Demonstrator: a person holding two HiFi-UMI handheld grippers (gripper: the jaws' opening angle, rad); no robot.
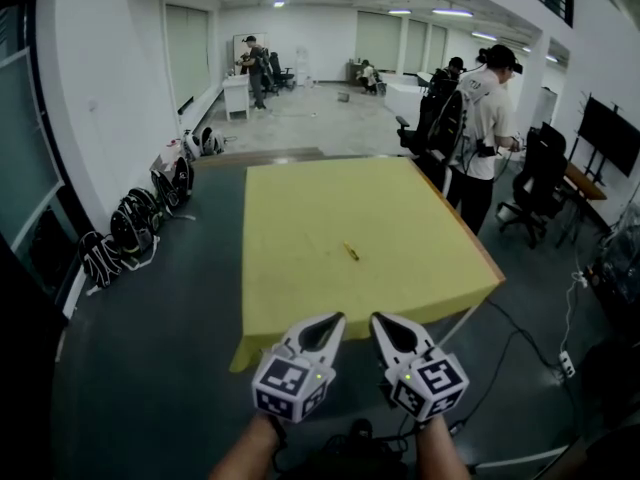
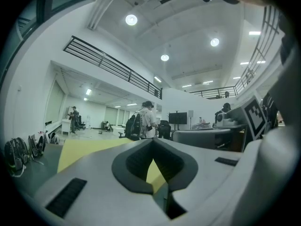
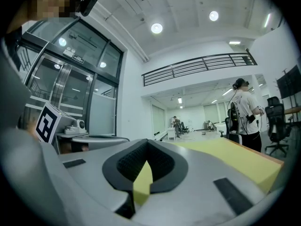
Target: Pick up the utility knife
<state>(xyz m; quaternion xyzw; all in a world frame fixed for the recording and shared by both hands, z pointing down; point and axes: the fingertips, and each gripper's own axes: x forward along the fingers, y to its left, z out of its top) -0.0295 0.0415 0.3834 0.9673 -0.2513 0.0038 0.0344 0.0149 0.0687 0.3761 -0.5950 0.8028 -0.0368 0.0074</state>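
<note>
Utility knife (image 1: 351,251) is the target, a slim yellowish sliver out near the middle of the yellow table (image 1: 290,298), well apart from both tools. Big picture first: the table fills the centre of the head view, its near edge just ahead of the grippers. Left gripper (image 1: 332,325) and right gripper (image 1: 383,326) hang side by side short of that edge. Both point level and both are clenched on nothing, pads meeting at the tips with only yellow tabletop showing through the gap behind them. So the reach hasn't begun. To do it well, commit one gripper; the right looks marginally better lined up. Spread its jaws before arriving, tip the nose down, and straddle the knife across its narrow width, not along its length. It's so small from here that I can't tell which end carries the blade, so aim for mid-body.
</note>
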